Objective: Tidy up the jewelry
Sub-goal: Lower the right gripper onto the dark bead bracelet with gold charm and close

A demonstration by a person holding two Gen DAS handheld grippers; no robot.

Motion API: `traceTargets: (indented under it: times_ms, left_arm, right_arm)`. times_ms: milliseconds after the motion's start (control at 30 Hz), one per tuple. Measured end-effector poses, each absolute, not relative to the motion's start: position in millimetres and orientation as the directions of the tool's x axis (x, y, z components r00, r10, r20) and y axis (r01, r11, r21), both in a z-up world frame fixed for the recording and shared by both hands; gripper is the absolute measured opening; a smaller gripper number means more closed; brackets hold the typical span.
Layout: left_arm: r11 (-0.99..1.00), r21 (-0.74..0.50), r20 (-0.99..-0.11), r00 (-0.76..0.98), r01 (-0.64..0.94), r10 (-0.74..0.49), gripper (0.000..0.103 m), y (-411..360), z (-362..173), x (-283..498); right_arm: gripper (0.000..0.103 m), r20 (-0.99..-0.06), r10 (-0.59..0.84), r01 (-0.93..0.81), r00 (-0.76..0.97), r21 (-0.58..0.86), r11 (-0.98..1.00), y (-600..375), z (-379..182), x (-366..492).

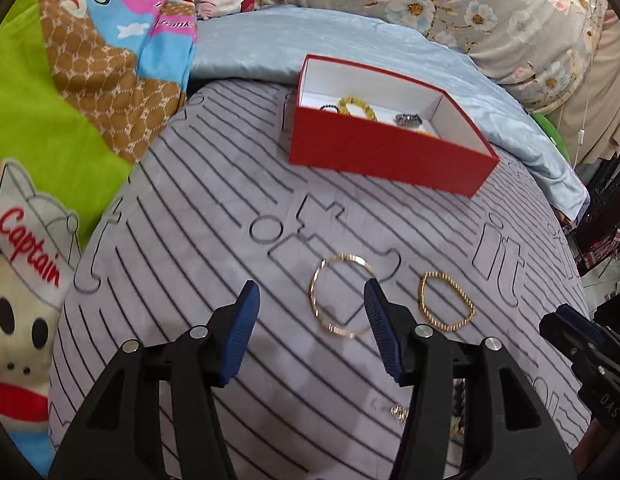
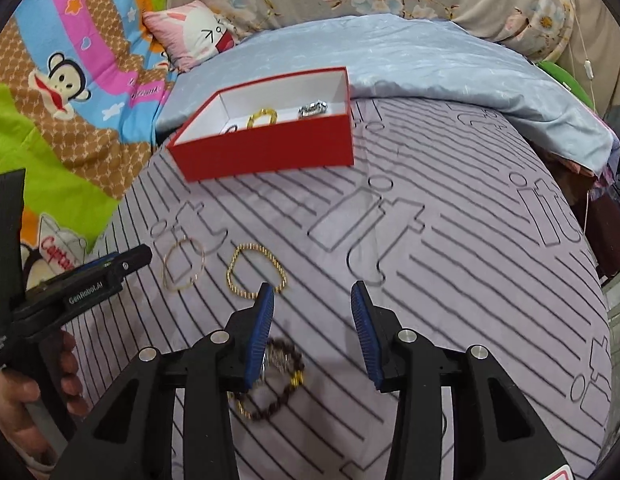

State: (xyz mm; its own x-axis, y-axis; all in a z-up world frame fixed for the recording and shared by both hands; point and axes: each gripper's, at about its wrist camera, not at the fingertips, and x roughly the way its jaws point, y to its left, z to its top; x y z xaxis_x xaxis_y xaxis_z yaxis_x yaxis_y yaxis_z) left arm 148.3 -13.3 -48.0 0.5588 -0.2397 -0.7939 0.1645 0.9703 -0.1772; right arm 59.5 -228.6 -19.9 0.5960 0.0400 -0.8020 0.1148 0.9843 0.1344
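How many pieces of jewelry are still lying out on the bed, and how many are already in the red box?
On the bed: 3, namely the thin gold bangle, the gold beaded bracelet and the dark beaded bracelet.
In the red box: at least 3 seen, namely the yellow bracelet, the silver piece and the dark piece.
Total: 6.

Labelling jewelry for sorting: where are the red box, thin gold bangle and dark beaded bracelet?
Red cardboard box (image 1: 384, 156): left wrist view, front wall.
Thin gold bangle (image 1: 316, 280): left wrist view, left rim.
Dark beaded bracelet (image 2: 284, 390): right wrist view, lower beads.
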Motion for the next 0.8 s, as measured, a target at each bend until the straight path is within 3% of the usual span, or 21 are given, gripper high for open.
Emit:
traceTargets:
  times_ms: [67, 200, 467, 800]
  left_arm:
    - [0.971, -0.175, -0.798, 0.554, 0.163, -0.237, 0.052, -11.8, -51.3, 138.5]
    - [0.970, -0.174, -0.806, 0.543, 0.168, -0.238, 0.052, -9.1, -56.6, 121.8]
    - [0.971, -0.163, -0.814, 0.532, 0.175, -0.233, 0.052, -8.6, -60.4, 102.3]
    - [0.974, -0.159, -0.820, 0.528, 0.162, -0.222, 0.052, -4.0, -62.8, 93.6]
  right_arm:
    - [0.040, -0.815, 0.039, 0.101, 0.578, 0.120, 0.988, -223.7, -26.9, 51.2]
    - [0.028, -0.837, 0.068, 0.080, 0.543, 0.132, 0.988, -217.0, -40.1, 40.6]
    - [0.017, -0.858, 0.084, 0.068, 0.506, 0.136, 0.988, -209.2, -57.7, 34.4]
    - [0.014, -0.863, 0.070, 0.070, 0.500, 0.121, 0.990, -206.9, -68.6, 35.1]
